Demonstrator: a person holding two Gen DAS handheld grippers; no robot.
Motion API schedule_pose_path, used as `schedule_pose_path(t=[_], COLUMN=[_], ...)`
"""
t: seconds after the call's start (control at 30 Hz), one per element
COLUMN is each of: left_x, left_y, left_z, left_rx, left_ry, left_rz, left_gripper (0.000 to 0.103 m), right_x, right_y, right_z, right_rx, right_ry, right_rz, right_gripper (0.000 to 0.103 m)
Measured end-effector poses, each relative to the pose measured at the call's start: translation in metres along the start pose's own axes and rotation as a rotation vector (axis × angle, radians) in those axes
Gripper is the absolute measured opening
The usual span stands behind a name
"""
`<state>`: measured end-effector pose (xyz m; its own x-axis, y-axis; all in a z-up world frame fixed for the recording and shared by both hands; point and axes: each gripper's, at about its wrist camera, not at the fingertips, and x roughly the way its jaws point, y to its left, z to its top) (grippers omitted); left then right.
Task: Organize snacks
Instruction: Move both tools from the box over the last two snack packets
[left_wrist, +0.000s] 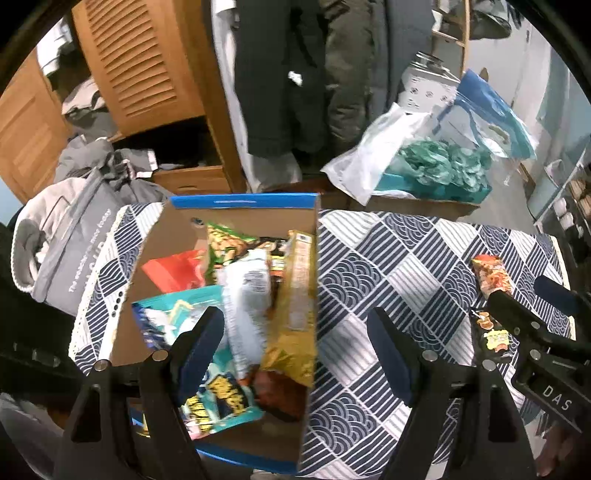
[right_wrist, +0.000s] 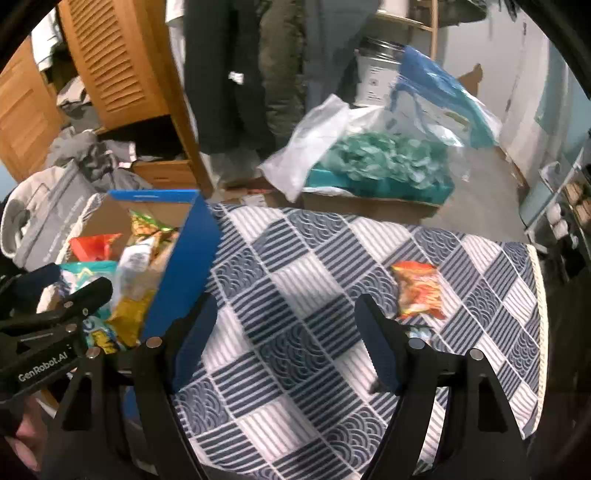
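Patterned worktop (right_wrist: 295, 295) carries a box (left_wrist: 243, 201) crammed with snack bags at left, one orange bag (right_wrist: 419, 291) lying far right; both downward-tilted grippers, left (left_wrist: 295, 354) and right (right_wrist: 286, 339), have empty, released jaws.

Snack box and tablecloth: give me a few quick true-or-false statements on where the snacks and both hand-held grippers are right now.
1. The cardboard box holds several snack packets. True.
2. An orange snack packet lies loose on the patterned tablecloth. True.
3. The right hand-held gripper grips that packet. False: its jaws are apart and empty, over bare cloth.
4. The left hand-held gripper is clamped shut. False: it stands open at the box's edge.
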<state>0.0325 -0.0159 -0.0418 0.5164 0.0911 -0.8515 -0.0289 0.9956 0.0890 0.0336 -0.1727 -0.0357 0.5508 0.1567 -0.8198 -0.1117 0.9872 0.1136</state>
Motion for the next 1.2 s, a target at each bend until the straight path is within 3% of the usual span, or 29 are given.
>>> schedule_pose_path(t=[0.4, 0.63, 1.2], left_x=[0.018, 0.04, 0.118], left_y=[-0.051, -0.079, -0.135], left_z=[0.008, 0.017, 0.044], left_rx=[0.065, 0.093, 0.147], left_ry=[0.025, 0.057, 0.128], left_rz=[0.015, 0.014, 0.015], left_gripper=[0.081, 0.081, 0.081], right_x=[0.011, 0.035, 0.134], right_y=[-0.061, -0.092, -0.156], right_z=[-0.01, -0.009, 0.012], right_rx=[0.048, 0.03, 0.096], right_ry=[0.034, 0.098, 0.268], right_rz=[-0.08, -0.135, -0.089], right_gripper=[0.077, 0.077, 0.077])
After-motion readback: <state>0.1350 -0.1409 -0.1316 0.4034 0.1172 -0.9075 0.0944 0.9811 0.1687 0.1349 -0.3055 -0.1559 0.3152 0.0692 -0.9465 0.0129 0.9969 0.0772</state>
